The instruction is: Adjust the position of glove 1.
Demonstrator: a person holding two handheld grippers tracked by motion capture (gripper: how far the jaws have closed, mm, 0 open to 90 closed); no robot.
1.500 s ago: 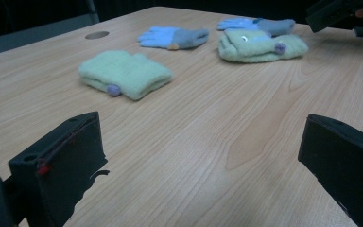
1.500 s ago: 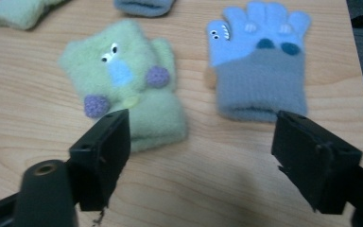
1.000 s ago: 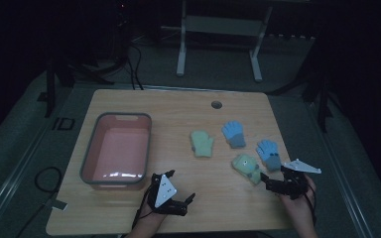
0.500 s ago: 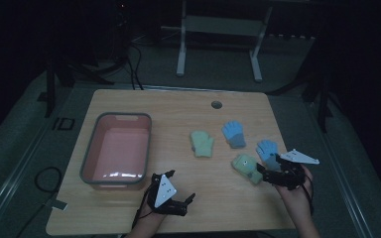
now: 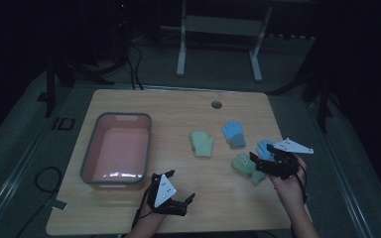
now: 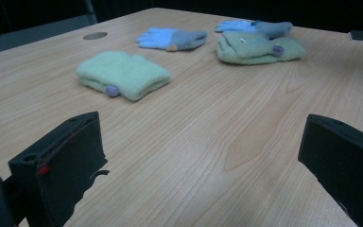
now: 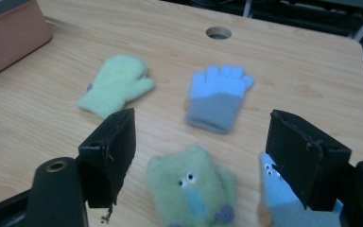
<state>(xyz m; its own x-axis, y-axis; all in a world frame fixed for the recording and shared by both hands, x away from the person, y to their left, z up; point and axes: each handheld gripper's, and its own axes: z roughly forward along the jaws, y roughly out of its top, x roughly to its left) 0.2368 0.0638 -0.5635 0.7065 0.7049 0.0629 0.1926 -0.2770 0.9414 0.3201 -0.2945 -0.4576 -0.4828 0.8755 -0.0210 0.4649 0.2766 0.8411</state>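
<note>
The right gripper (image 5: 256,162), jaws just narrowing yet open and empty, hovers over a green mitten (image 7: 191,191) near the surface's right edge. Its own view reveals the mitten's googly eyes. The left gripper (image 5: 186,199) rests open, empty.

High view dim, surroundings lost in dark; glare seen on tub (image 5: 110,174) floor; near mitten (image 7: 192,192) blurred.

Four small gloves lie on the worktop (image 5: 178,106): two green ones, a plain mitten (image 5: 202,144) and a mitten with a little face (image 5: 246,166), and two blue ones, a glove (image 5: 233,133) and another (image 5: 264,148) partly hidden at the right. One pink tub (image 5: 117,151) stands on the left, and one round hole (image 5: 217,104) sits near the far edge.
</note>
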